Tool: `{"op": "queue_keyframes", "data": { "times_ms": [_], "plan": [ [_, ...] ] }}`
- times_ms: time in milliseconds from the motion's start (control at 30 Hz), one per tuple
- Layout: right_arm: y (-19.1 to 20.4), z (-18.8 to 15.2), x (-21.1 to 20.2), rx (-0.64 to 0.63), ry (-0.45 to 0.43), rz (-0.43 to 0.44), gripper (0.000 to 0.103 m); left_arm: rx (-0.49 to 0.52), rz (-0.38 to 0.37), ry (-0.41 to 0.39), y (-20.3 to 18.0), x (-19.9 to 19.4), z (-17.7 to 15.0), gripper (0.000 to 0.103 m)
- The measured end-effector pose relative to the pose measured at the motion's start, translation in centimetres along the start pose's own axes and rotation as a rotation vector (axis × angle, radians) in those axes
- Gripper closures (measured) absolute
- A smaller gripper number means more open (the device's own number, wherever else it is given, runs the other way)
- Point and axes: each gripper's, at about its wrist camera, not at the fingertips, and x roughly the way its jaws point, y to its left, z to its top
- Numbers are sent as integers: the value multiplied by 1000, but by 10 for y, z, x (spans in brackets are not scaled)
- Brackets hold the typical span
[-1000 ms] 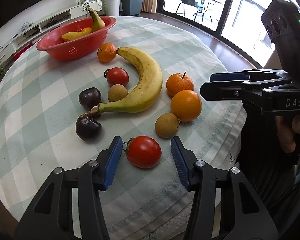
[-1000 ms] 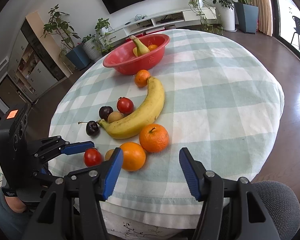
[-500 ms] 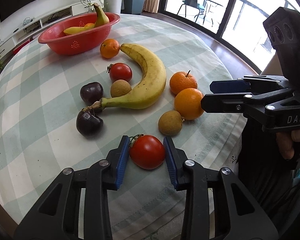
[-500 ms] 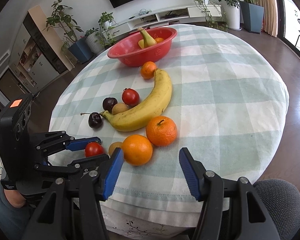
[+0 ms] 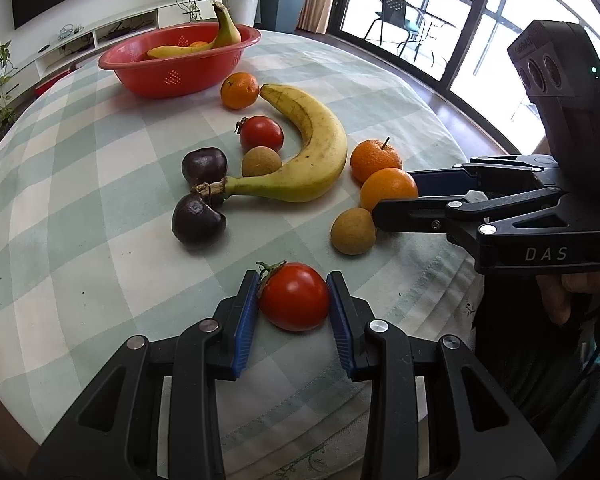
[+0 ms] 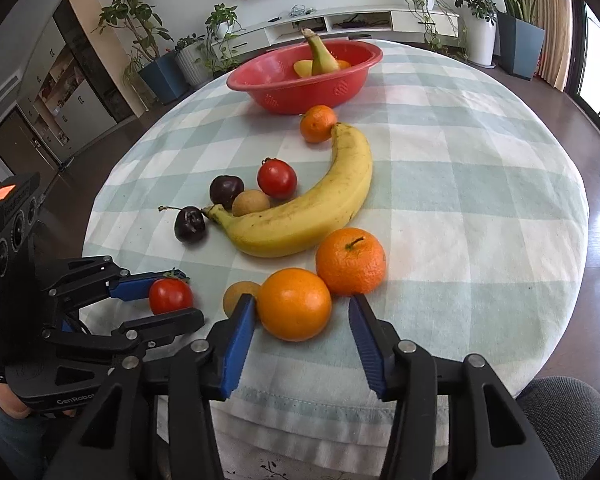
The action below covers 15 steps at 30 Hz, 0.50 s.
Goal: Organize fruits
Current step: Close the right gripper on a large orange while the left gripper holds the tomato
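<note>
My left gripper point(image 5: 293, 280) is shut on a red tomato point(image 5: 294, 297) that rests on the checked tablecloth near the front edge; it also shows in the right wrist view point(image 6: 170, 295). My right gripper point(image 6: 302, 312) is open, its blue pads on either side of a large orange point(image 6: 295, 303), not touching it. That orange also shows in the left wrist view point(image 5: 388, 189). A red basket point(image 5: 178, 60) at the far side holds a banana and an orange fruit. A big banana point(image 5: 312, 152) lies mid-table.
Around the banana lie a second tomato point(image 5: 261, 133), two dark plums point(image 5: 203, 164), two brown longan-like fruits point(image 5: 353, 231) and two mandarins point(image 5: 376, 159). The table's front edge point(image 6: 320, 432) is close under both grippers.
My left gripper has closed on the near tomato. My right gripper has moved forward so its open pads now flank the large orange.
</note>
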Motion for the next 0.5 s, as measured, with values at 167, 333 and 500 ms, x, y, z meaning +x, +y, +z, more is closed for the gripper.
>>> {"op": "queue_keyframes", "data": {
  "times_ms": [167, 333, 500],
  "plan": [
    [0, 1, 1, -4, 1, -5, 52, -1, 8, -2, 1, -1, -1, 71],
    [-9, 2, 3, 67, 32, 59, 55, -7, 5, -3, 1, -2, -2, 71],
    [-13, 4, 6, 102, 43, 93, 56, -7, 8, 0, 1, -2, -1, 71]
  ]
}}
